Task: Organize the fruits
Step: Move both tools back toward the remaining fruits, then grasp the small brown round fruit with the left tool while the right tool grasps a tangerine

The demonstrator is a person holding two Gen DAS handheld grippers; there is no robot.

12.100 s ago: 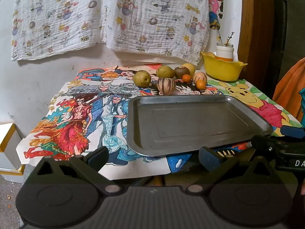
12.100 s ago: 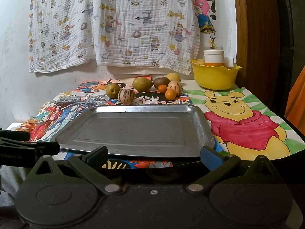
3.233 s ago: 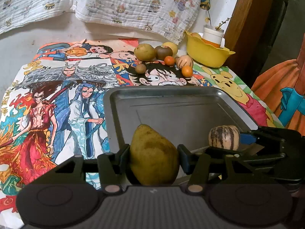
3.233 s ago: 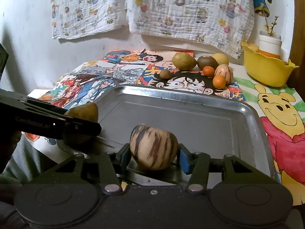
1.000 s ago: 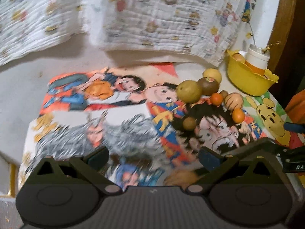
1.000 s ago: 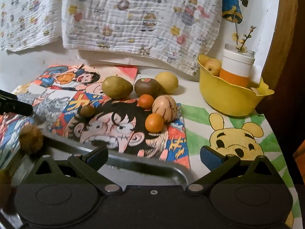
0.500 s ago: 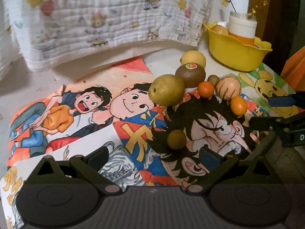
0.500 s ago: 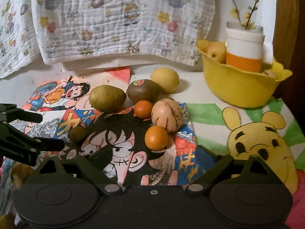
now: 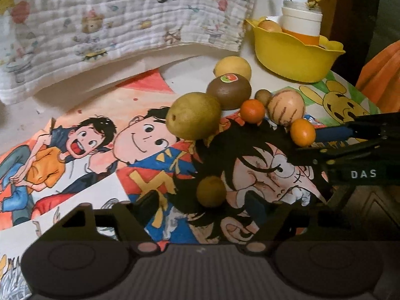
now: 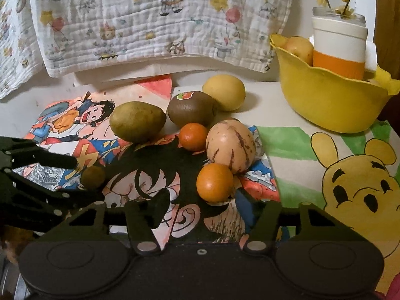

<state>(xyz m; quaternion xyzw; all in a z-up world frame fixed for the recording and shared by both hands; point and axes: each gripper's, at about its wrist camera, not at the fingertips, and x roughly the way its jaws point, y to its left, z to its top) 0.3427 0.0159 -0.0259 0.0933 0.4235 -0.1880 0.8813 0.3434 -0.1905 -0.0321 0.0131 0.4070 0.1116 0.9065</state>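
Note:
A small brown fruit (image 9: 211, 191) lies on the cartoon cloth between the fingers of my open left gripper (image 9: 202, 206). My open right gripper (image 10: 202, 206) brackets a small orange fruit (image 10: 215, 182). Behind it lie a striped melon (image 10: 231, 146), a second orange fruit (image 10: 193, 136), a green pear (image 10: 137, 121), a kiwi (image 10: 191, 111) with a sticker and a yellow fruit (image 10: 223, 92). The left gripper (image 10: 82, 180) also shows in the right wrist view, around the small brown fruit (image 10: 93, 177). The right gripper (image 9: 322, 141) shows in the left wrist view beside the orange fruit (image 9: 302, 132).
A yellow bowl (image 10: 325, 97) with a white and orange cup (image 10: 338, 50) and a fruit stands at the back right. A patterned cloth (image 10: 155, 17) hangs on the wall behind. The tray is out of view.
Both grippers have moved forward and down to the fruits: the left around the small brown fruit, the right around the near orange fruit. Earlier each set a fruit on the tray.

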